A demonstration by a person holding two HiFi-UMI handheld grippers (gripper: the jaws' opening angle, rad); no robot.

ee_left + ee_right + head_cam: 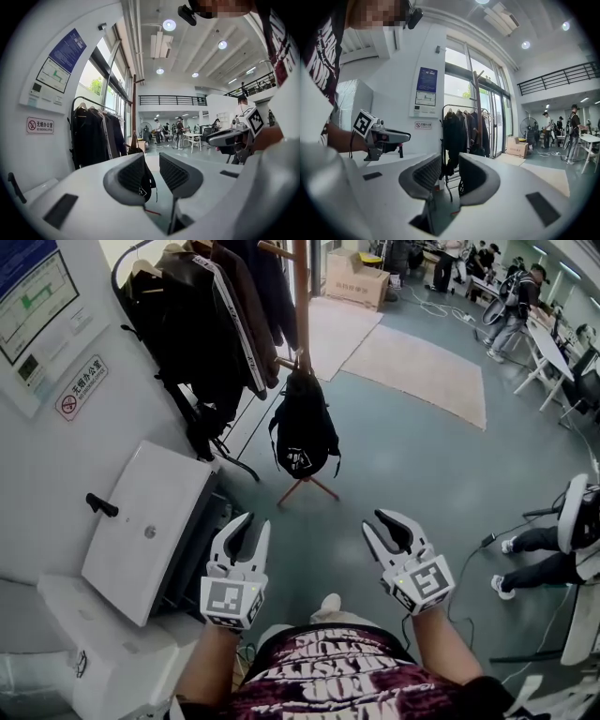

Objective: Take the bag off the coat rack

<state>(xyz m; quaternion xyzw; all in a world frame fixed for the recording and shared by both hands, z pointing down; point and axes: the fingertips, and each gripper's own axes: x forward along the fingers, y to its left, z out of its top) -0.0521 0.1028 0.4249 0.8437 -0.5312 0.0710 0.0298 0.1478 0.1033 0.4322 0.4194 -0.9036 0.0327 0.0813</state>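
A black backpack [303,432] hangs low on the wooden coat rack [302,296], which stands on the floor ahead of me. Both grippers are held out short of it, well apart from the bag. My left gripper [251,518] is open with nothing between its fingers; in the left gripper view the bag [149,180] shows far off through the gap of the left gripper [152,159]. My right gripper [380,518] is also open and empty. In the right gripper view, the right gripper [450,161] points toward the rack [478,108] and the bag [477,150].
A clothes rail with dark jackets [206,306] stands left of the rack by the wall. A white machine [150,526] sits at my left. Beyond are rugs [422,367], a cardboard box [356,277], people at tables [511,306], and a seated person's legs [544,554] at right.
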